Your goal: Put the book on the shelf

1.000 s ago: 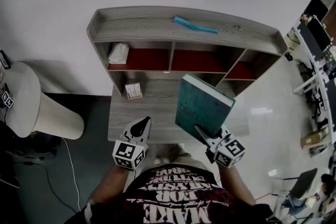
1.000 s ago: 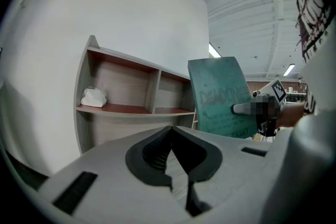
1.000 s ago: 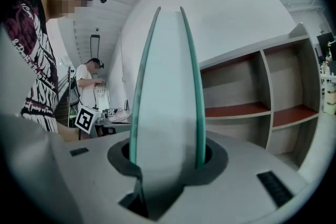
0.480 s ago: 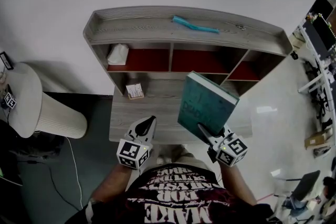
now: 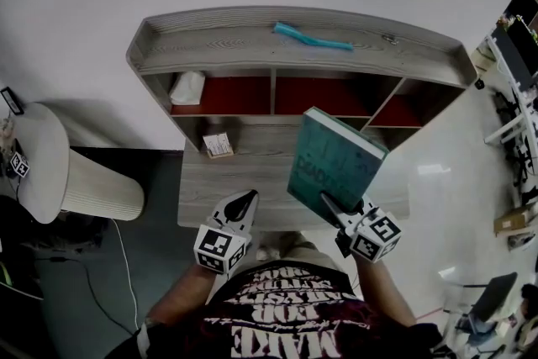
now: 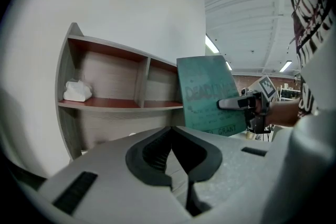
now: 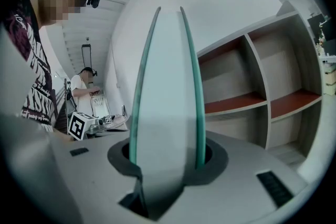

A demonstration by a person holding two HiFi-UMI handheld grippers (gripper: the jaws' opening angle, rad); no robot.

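A teal hardcover book (image 5: 332, 164) stands upright above the desk, with my right gripper (image 5: 336, 213) shut on its lower edge. In the right gripper view its page edge (image 7: 167, 86) fills the space between the jaws. The left gripper view has the book's cover (image 6: 210, 94) to the right, in front of the shelf. The grey wooden shelf (image 5: 294, 46) with red-floored compartments (image 5: 315, 99) rises behind the book. My left gripper (image 5: 244, 204) hovers over the desk's front edge, shut and empty.
A white crumpled cloth (image 5: 187, 86) lies in the left compartment. A small box (image 5: 215, 145) sits on the desk (image 5: 244, 172) below it. A teal strip (image 5: 311, 38) lies on the shelf top. A round white bin (image 5: 50, 172) stands at left.
The right gripper has carried the book a little to the right and up toward the shelf. The left gripper has drifted slightly right.
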